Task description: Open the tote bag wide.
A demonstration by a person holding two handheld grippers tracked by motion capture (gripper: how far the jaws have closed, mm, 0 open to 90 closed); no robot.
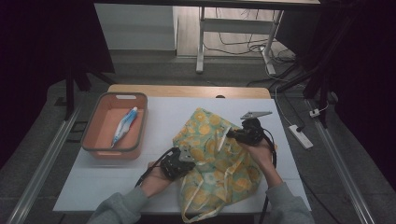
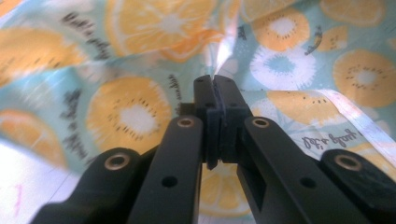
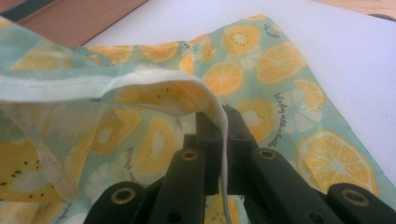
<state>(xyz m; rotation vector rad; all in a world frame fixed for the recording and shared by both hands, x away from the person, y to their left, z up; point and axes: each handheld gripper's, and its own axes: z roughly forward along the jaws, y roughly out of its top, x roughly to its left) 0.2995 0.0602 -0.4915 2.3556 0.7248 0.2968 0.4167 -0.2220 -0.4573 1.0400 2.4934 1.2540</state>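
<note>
Both pairs of jaws are pressed together on cloth: the left gripper [image 2: 215, 84] pinches a fold of the fruit-print bag [image 2: 130, 112], and the right gripper [image 3: 223, 114] clamps the bag's pale hemmed rim [image 3: 154, 86], which runs down between its jaws.

Seen from above, the bag [image 1: 217, 163] lies nearest the person, spread over the middle and front of the white table [image 1: 163, 112], its lower end hanging over the front edge. The left gripper [image 1: 180, 161] holds its left side and the right gripper [image 1: 233, 135] holds the top opening a little farther back, the two set apart with cloth between them.

The bag looks thin, light and limp. It will sag and crumple wherever it is not held, and a single layer may slip out of a loose pinch. The hemmed rim and the strap are the best places to grip, since the doubled cloth there gives the jaws something firm. Holding the rim at two points should keep the mouth open.

Farther back on the left sits an orange bin [image 1: 140, 100] with a toothpaste tube [image 1: 124, 126] lying inside, well apart from the bag
</note>
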